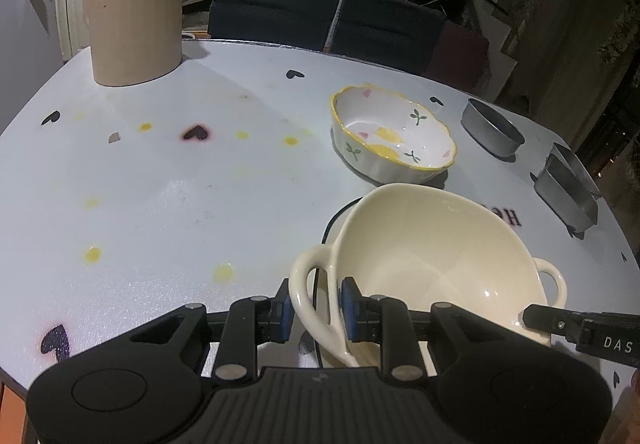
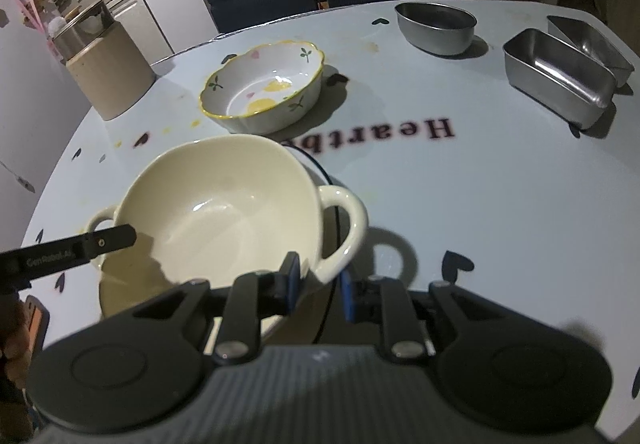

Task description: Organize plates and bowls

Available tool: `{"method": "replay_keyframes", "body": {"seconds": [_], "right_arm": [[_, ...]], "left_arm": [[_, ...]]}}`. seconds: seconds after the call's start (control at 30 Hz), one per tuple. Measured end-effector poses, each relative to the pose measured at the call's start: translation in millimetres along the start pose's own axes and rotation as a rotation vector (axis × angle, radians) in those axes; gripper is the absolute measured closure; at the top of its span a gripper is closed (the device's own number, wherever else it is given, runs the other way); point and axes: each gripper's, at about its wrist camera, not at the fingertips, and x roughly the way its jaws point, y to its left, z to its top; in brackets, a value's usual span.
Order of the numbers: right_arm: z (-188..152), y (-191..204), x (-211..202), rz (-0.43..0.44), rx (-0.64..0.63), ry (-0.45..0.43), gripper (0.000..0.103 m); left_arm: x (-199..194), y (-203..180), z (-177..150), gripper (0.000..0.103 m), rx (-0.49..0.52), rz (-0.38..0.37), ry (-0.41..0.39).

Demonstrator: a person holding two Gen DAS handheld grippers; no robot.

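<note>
Bowls: one cream (image 2: 216, 203), one floral (image 2: 262, 85), three steel tins (image 2: 558, 73).

Left gripper (image 1: 316, 310) low and level, blue pads (image 1: 349, 310) parted either side of a loop handle, right gripper (image 2: 319, 286) likewise, jaws apart, reaching in from opposite sides

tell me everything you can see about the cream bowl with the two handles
The cream bowl looks like glazed ceramic, glossy, plain and empty, with a loop handle on each side. It sits tilted rather than level, over what looks like a plate with a dark rim on the white table. The left tool has its fingers either side of one handle, the right tool either side of the other. A flowered bowl stands apart behind it.
</note>
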Motion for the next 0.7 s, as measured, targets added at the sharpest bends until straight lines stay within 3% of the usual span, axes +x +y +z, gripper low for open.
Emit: {"method": "replay_keyframes", "body": {"seconds": [0.37,0.7], "right_arm": [[0.0,-1.0,0.8,0.003,0.007,-0.001,0.078],[-1.7,0.0,0.7,-0.005,-0.005,-0.009,0.077]], "left_arm": [[-2.6,-4.6,-0.3,0.072,0.046,0.025,0.015],[-7.1,-4.2,0.8,0.047,0.031,0.084,0.046]]}}
